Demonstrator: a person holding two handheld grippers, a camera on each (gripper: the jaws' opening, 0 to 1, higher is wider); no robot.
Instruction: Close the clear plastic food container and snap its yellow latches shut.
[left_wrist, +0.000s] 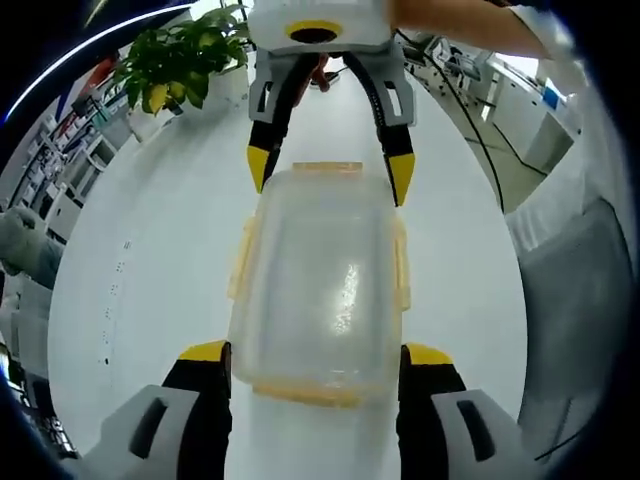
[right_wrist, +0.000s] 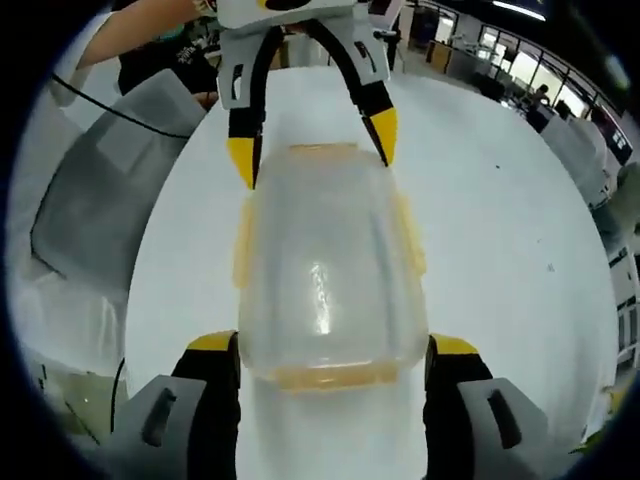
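Observation:
A clear plastic food container (left_wrist: 320, 285) with its lid on lies on the white table (left_wrist: 150, 250), lengthways between the two grippers. Yellow latches (left_wrist: 243, 258) line its sides and both ends; I cannot tell if they are snapped down. My left gripper (left_wrist: 316, 355) is open, one jaw on each side of the container's near end. My right gripper (left_wrist: 330, 170) faces it and straddles the far end, also open. In the right gripper view the same container (right_wrist: 325, 270) sits between the right gripper (right_wrist: 333, 345) and the left gripper (right_wrist: 312, 148).
A potted plant (left_wrist: 185, 65) stands at the table's far left corner. A person's arm (left_wrist: 470, 25) reaches in behind the right gripper. Grey fabric (right_wrist: 100, 190) and a black cable (right_wrist: 120, 115) lie beside the table. Office desks show beyond.

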